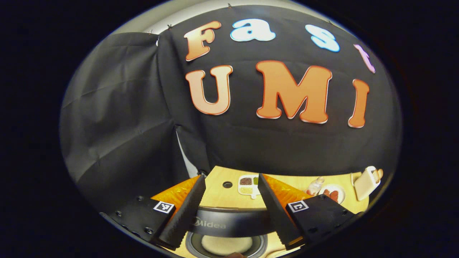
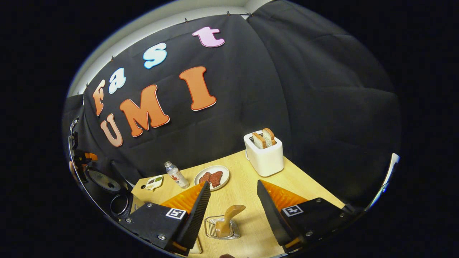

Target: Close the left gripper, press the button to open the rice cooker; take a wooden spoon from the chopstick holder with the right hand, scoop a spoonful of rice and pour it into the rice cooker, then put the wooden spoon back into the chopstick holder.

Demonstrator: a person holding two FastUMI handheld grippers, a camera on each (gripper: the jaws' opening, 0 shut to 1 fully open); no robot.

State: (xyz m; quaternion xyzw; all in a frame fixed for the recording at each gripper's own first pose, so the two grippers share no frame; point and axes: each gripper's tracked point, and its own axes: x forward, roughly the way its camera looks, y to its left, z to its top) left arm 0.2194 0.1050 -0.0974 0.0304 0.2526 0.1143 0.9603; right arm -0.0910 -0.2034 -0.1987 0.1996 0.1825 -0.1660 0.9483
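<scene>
Wooden spoon (image 2: 228, 216) sits low centre in the right gripper view, standing in the wire chopstick holder (image 2: 222, 227). Long axis tilted: bowl end up, leaning toward upper right, lower end down in the holder. Light brown wood, smooth, broad curved bowl.

Right gripper (image 2: 233, 204) hangs above it with fingers spread wide, nothing between them, spoon in the gap but not touched.

Rice cooker (image 1: 227, 229) at bottom centre of the left gripper view: lid up, dark band with a logo facing the camera, round inner pot below it with a pale mass inside. Left gripper (image 1: 231, 206) over it, fingers wide apart, holding nothing.

Farther back on the wooden table (image 2: 251, 186): plate (image 2: 212, 177) with reddish food, small bottle (image 2: 176, 175), white toaster (image 2: 264, 153) with two bread slices sticking up, upper right of the spoon.
</scene>
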